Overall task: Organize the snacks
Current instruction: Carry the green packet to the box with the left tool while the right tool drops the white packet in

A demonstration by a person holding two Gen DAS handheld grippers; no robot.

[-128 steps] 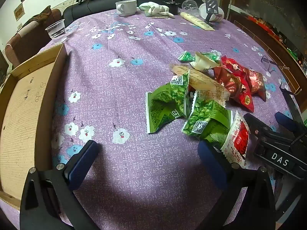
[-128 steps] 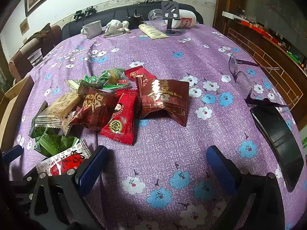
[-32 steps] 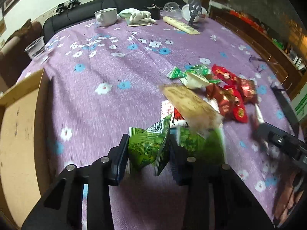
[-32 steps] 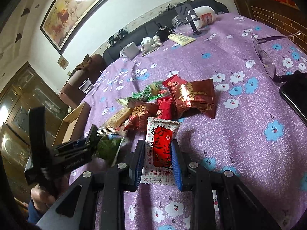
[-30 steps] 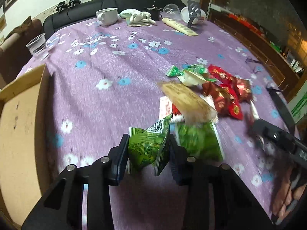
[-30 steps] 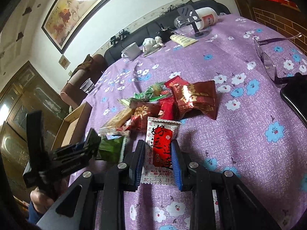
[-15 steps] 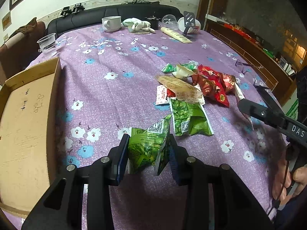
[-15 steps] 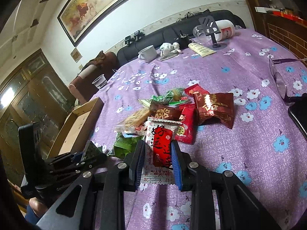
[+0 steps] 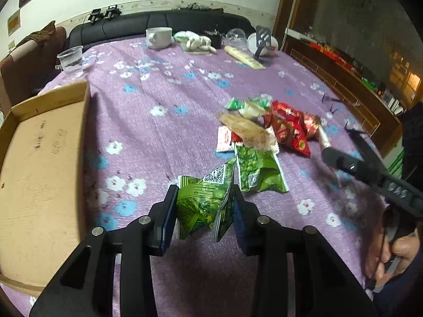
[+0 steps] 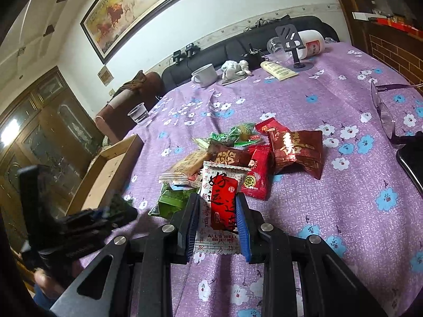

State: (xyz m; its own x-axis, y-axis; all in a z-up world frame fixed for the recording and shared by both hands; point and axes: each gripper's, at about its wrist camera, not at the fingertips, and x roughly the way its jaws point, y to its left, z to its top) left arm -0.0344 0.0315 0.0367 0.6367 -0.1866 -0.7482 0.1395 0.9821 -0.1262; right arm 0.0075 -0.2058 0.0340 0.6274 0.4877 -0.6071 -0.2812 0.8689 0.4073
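My left gripper [image 9: 203, 203] is shut on a green snack packet [image 9: 205, 198] and holds it above the purple flowered tablecloth. My right gripper [image 10: 218, 219] is shut on a white and red snack packet [image 10: 220, 206], also lifted. A pile of snacks lies mid-table: a second green packet [image 9: 257, 170], a tan wafer pack [image 9: 244, 128] and several red packets [image 9: 289, 129]. The pile shows in the right wrist view too, with the dark red packet [image 10: 298, 149]. An open cardboard box [image 9: 37, 174] sits at the table's left edge, also in the right wrist view [image 10: 105, 171].
At the far side stand a white mug [image 9: 158, 37], a plastic cup [image 9: 70, 60], a cloth [image 9: 194, 42], a tube [image 9: 244, 58] and a phone stand [image 10: 293, 45]. Glasses [image 10: 383, 111] and a dark phone [image 10: 412, 158] lie at the right. The right-hand gripper [image 9: 370, 177] shows at the right.
Both grippers have closed on packets and lifted them off the table. Both have pulled back from the pile, and the box now shows more fully at the left.
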